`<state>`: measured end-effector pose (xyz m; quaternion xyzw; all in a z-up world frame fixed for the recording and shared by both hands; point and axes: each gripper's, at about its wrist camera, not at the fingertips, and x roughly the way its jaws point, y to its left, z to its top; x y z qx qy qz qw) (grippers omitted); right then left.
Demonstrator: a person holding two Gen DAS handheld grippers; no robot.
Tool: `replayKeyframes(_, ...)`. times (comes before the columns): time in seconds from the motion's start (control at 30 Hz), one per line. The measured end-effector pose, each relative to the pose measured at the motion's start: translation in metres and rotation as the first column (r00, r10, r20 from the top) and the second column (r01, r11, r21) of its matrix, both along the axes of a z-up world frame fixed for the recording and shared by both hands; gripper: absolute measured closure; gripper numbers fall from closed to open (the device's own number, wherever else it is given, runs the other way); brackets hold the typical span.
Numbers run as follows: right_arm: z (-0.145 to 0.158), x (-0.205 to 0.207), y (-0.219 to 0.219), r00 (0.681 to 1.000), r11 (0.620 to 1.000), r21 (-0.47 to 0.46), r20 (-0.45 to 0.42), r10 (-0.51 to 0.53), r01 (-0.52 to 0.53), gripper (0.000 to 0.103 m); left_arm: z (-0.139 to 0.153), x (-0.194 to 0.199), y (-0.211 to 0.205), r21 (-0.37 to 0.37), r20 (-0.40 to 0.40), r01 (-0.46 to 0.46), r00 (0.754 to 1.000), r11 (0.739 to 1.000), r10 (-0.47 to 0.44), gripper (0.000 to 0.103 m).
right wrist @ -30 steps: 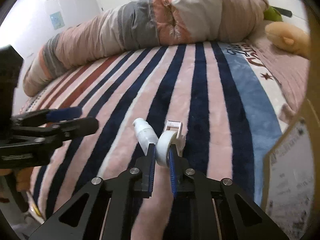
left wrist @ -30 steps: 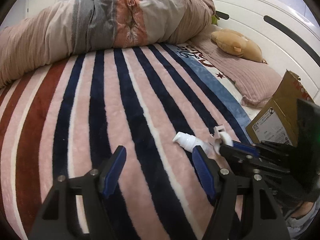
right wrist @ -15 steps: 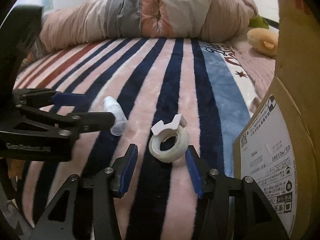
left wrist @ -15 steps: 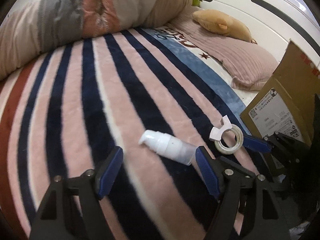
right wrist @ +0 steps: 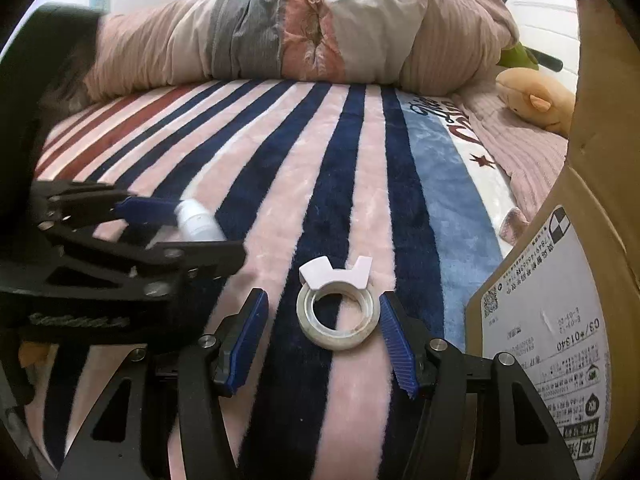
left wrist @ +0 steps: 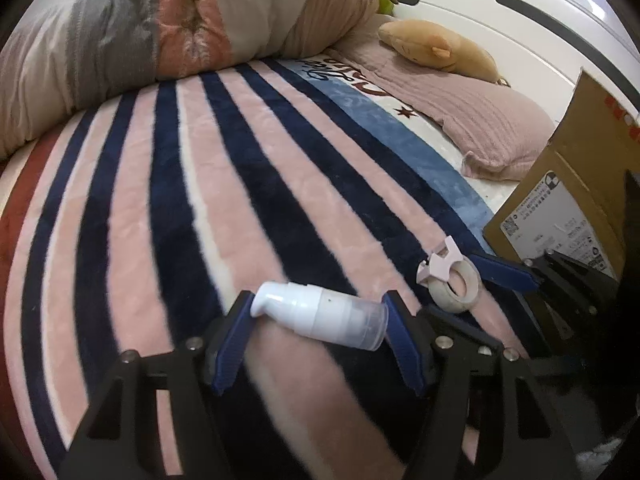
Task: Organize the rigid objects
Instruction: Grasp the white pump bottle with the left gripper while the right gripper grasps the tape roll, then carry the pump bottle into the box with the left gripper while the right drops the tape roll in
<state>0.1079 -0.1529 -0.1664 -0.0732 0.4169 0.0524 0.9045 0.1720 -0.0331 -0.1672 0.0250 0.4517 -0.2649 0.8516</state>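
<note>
A: The left gripper [left wrist: 320, 320] sits low over the striped blanket [left wrist: 160, 208], its blue pads at either end of a white pump bottle [left wrist: 320, 316] lying on its side. The jaws have just been closing, and the bottle is between them, nozzle end at the left pad, clear cap end at the right pad.

B: Is it clamped?

A: The pads look to be touching both ends, but the view does not settle whether they press. From the right wrist view the bottle [right wrist: 198, 220] shows only partly, behind the left gripper's [right wrist: 188, 228] black fingers.

B: And the right gripper?

A: The right gripper [right wrist: 320, 320] has just been opening. Its jaws stand apart around a roll of clear tape [right wrist: 338, 316] with a white dispenser tab, which lies flat on the blanket [right wrist: 280, 168]. The right pad [right wrist: 394, 332] is just beside the roll's rim; the left pad is clear of it. Nothing is gripped.

B: What surrounds them?

A: A cardboard box [right wrist: 560, 320] with a printed shipping label stands just to the right of the tape. In the left wrist view the tape [left wrist: 450, 284] lies just right of the bottle, with the box [left wrist: 572, 184] behind it. A bundled quilt [left wrist: 180, 28] runs across the far side of the bed, and a tan plush toy [left wrist: 440, 50] rests on a pink pillow [left wrist: 480, 120] near the white headboard [left wrist: 520, 20].
</note>
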Motion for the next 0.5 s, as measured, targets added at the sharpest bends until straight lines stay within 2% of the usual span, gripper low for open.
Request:
replayKeyframes(0.1,-0.005,0.007,-0.001,1.0,1.0,0.026,-0.003,-0.014,0.014,0.052,0.006,-0.008,0.015,0.005,0.003,-0.034,0.999,0.999,0.034,0.042)
replayKeyframes(0.13,-0.006,0.007,-0.002,1.0,0.999,0.029,-0.004,-0.019,0.019,0.057,0.009,-0.012,0.021,0.003,0.006,-0.044,0.999,0.999,0.044,0.042)
replayKeyframes(0.17,-0.006,0.008,-0.001,1.0,0.999,0.027,-0.009,-0.018,0.018,0.066,0.012,-0.015,0.025,0.001,0.01,-0.051,0.999,0.999,0.051,0.042)
replayKeyframes(0.3,0.005,-0.001,0.005,1.0,1.0,0.029,0.012,0.009,-0.009,0.066,0.033,-0.032,0.043,-0.007,0.042,-0.078,0.996,0.997,0.078,0.042)
replayKeyframes(0.5,0.05,-0.034,0.024,0.99,0.989,0.083,0.085,0.117,-0.124,0.066,0.086,-0.062,0.057,-0.061,0.127,-0.074,0.989,0.995,0.082,0.042)
